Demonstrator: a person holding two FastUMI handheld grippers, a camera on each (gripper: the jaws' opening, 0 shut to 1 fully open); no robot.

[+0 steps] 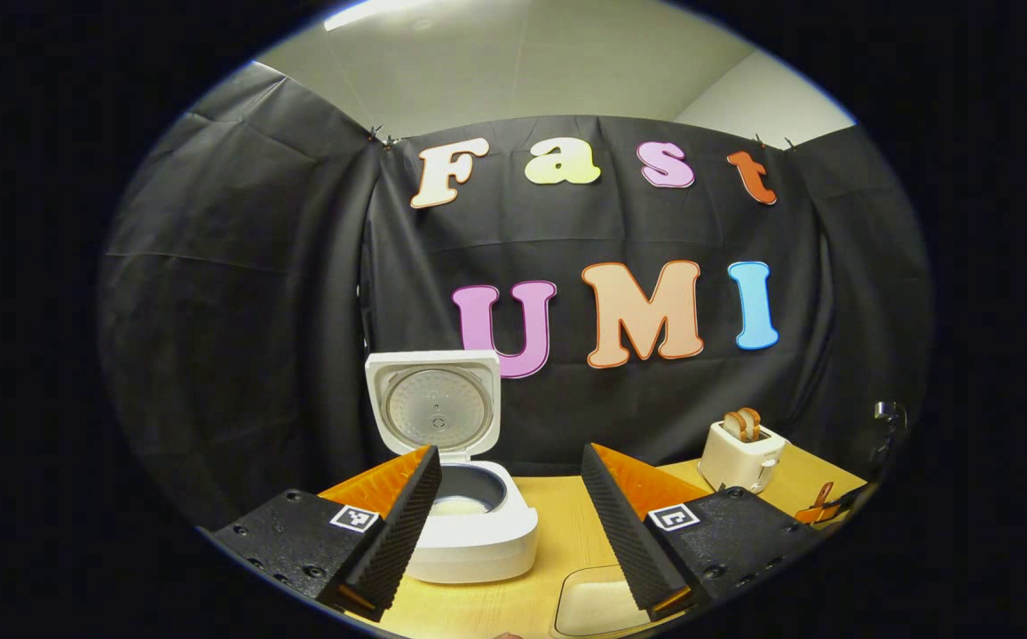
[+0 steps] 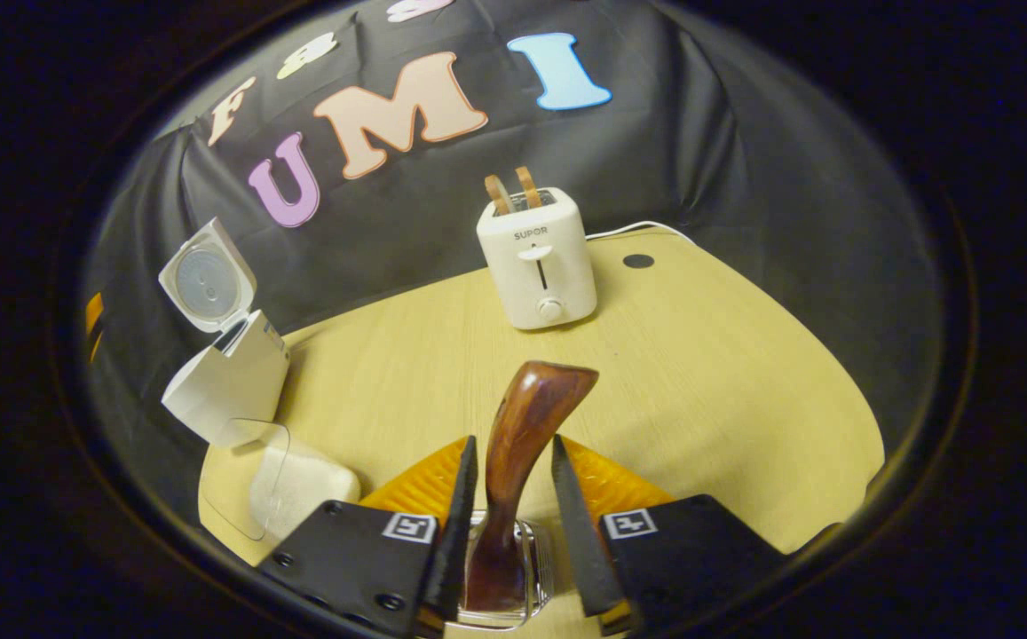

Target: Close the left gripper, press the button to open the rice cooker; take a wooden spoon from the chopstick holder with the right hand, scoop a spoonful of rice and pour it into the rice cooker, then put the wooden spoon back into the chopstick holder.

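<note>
- Right tongs (image 2: 509, 532) sit lowest in the right gripper view, fingers straddling the wooden spoon (image 2: 526, 426); a narrow gap shows on each side of the handle, so whether the fingers actually press on it cannot be told
- Spoon handle rises upright between the fingers; its lower end stands in the chopstick holder (image 2: 538, 568), a metal wire holder directly beneath the tongs
- Left tongs (image 1: 509, 532) released, fingers spread wide with nothing between them, hanging above the bench (image 1: 557, 515)
- Rice cooker (image 1: 477, 532) at the left of the bench, lid (image 1: 435, 408) swung up and standing open; inner pot exposed, pale contents visible at the bottom
- Clear lidded container (image 2: 287, 484) holding something white lies just beside the cooker, on its near side; in the left gripper view its edge appears under the left tongs
- White toaster (image 2: 538, 266) with two slices sticking out stands toward the back of the bench, well apart from the cooker
</note>
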